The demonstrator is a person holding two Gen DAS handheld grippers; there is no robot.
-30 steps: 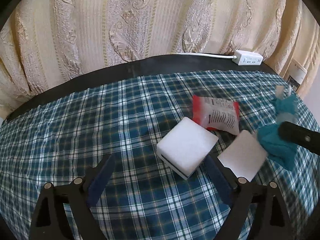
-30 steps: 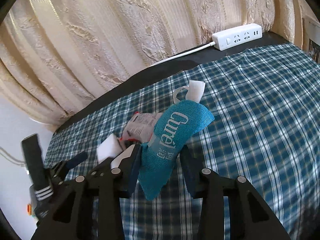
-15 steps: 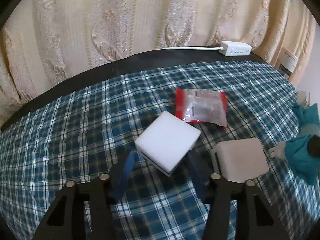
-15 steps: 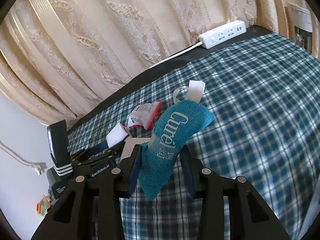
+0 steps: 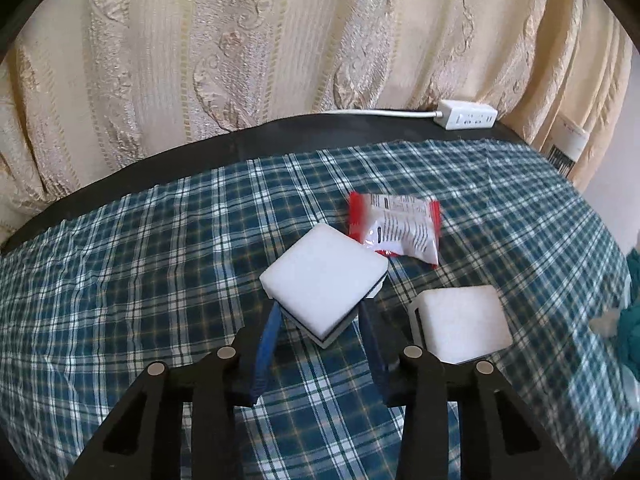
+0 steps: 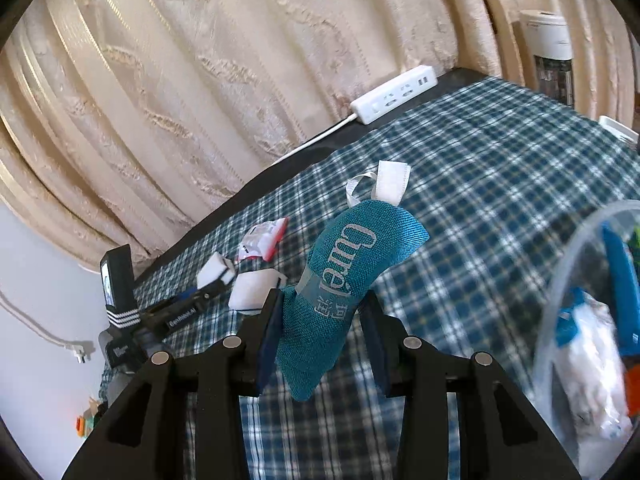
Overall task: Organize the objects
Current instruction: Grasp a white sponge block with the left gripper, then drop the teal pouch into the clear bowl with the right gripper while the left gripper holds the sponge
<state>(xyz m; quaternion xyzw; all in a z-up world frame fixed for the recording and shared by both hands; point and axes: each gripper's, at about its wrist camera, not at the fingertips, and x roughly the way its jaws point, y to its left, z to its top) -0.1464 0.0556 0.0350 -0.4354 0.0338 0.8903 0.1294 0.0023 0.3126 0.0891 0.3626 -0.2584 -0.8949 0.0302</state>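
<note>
My left gripper [image 5: 320,320] is shut on a white sponge block with a dark stripe [image 5: 324,278], its blue pads on both sides. A second white block [image 5: 460,326] lies on the checked cloth to the right, and a red and white packet [image 5: 396,228] lies just behind. My right gripper [image 6: 322,316] is shut on a teal "Curel" pouch [image 6: 348,276] with a white loop tag, held above the cloth. The right wrist view also shows the left gripper [image 6: 208,290], both white blocks and the packet [image 6: 264,240] to the far left.
A clear plastic container [image 6: 560,292] with blue and white items sits at the right of the right wrist view. A white power strip [image 5: 468,114] lies at the table's back edge before a cream curtain. A white appliance [image 6: 550,52] stands at far right.
My left gripper moved forward and closed on the striped white block. My right gripper carried the teal pouch to the right, bringing the clear container into view.
</note>
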